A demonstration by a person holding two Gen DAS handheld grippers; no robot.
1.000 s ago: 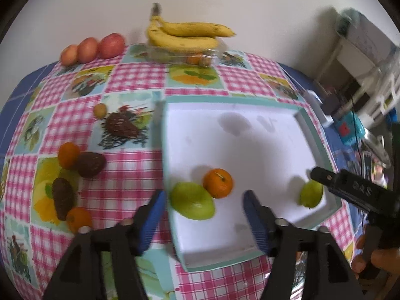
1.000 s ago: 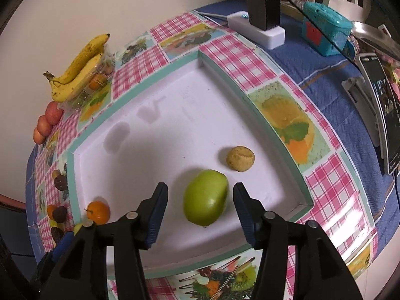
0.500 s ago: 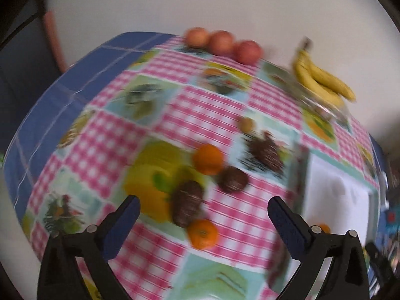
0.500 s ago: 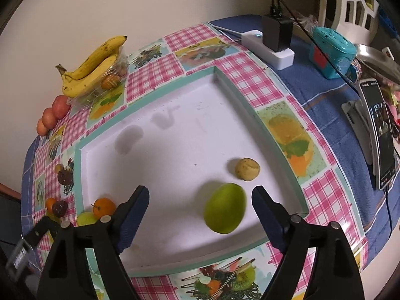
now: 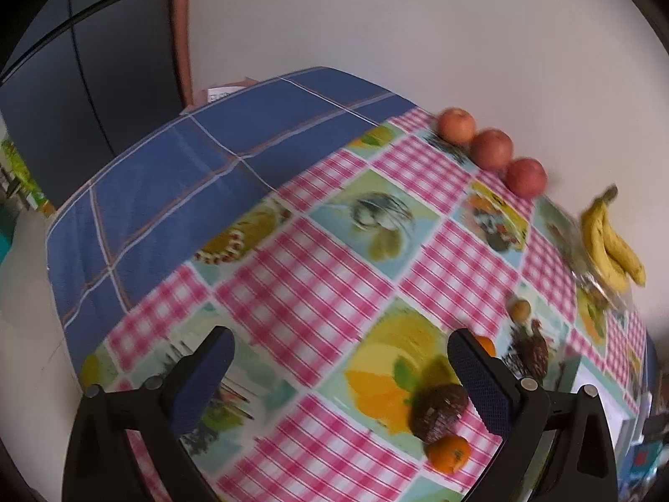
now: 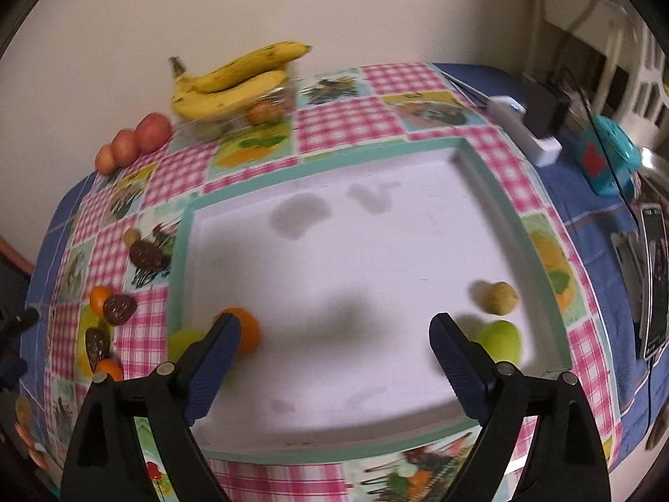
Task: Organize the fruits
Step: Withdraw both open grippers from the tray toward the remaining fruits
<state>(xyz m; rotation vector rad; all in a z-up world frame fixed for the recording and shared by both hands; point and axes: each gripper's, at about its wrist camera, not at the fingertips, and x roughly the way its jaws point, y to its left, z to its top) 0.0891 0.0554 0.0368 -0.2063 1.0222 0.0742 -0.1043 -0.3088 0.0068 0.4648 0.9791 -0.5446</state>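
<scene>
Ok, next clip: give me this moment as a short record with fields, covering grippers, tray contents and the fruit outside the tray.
left hand-held gripper: open, empty, over the tablecloth
right hand-held gripper: open, empty, over the tray
tray: orange, two green fruits, small tan fruit
outside tray: three apples, bananas, dark fruits, oranges

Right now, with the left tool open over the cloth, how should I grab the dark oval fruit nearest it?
Grip the dark oval fruit across its narrow middle, coming from above. An orange sits close against its near end, so closing lengthwise would catch it.
</scene>
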